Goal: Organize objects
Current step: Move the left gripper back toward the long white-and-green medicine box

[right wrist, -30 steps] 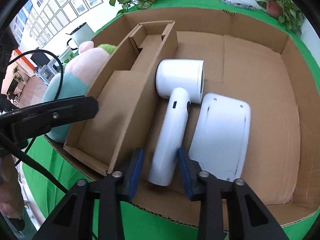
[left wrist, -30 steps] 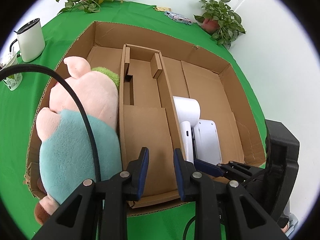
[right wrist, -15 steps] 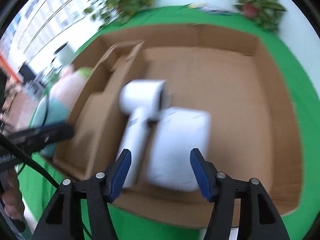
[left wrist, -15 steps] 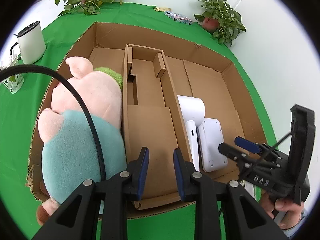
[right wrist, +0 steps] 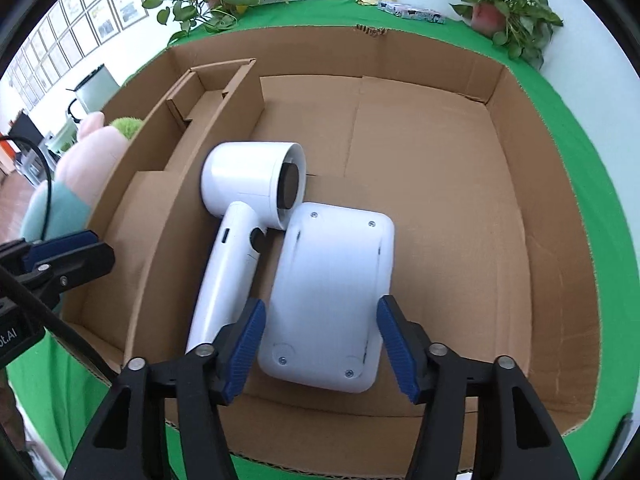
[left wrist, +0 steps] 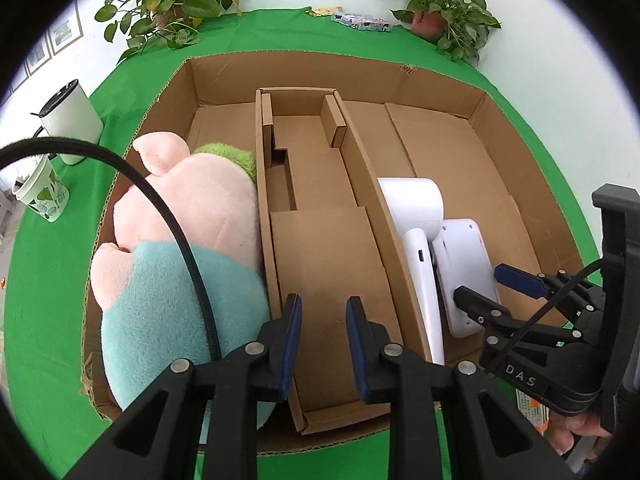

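A large cardboard box point(left wrist: 500, 92) point(right wrist: 500, 92) sits on a green cloth. In its right bay lie a white hair dryer point(right wrist: 240, 208) point(left wrist: 416, 216) and a flat white device point(right wrist: 332, 296) point(left wrist: 468, 264) side by side. A plush pig point(left wrist: 180, 240) point(right wrist: 80, 164) fills the left bay. A cardboard insert point(left wrist: 328, 248) takes the middle. My right gripper point(right wrist: 320, 344) is open, its jaws straddling the near end of the flat white device; it also shows in the left wrist view point(left wrist: 484, 284). My left gripper point(left wrist: 320, 340) is open and empty over the insert's near end.
A white kettle point(left wrist: 72, 120) and a patterned cup point(left wrist: 42, 196) stand on the cloth left of the box. Potted plants point(left wrist: 172, 4) point(left wrist: 444, 12) and a packet point(left wrist: 360, 22) sit at the table's far edge. A black cable point(left wrist: 168, 216) crosses over the plush.
My right gripper let go of the hair dryer's handle, opened wide, pulled back and shifted right to the flat white device. My left gripper has barely moved.
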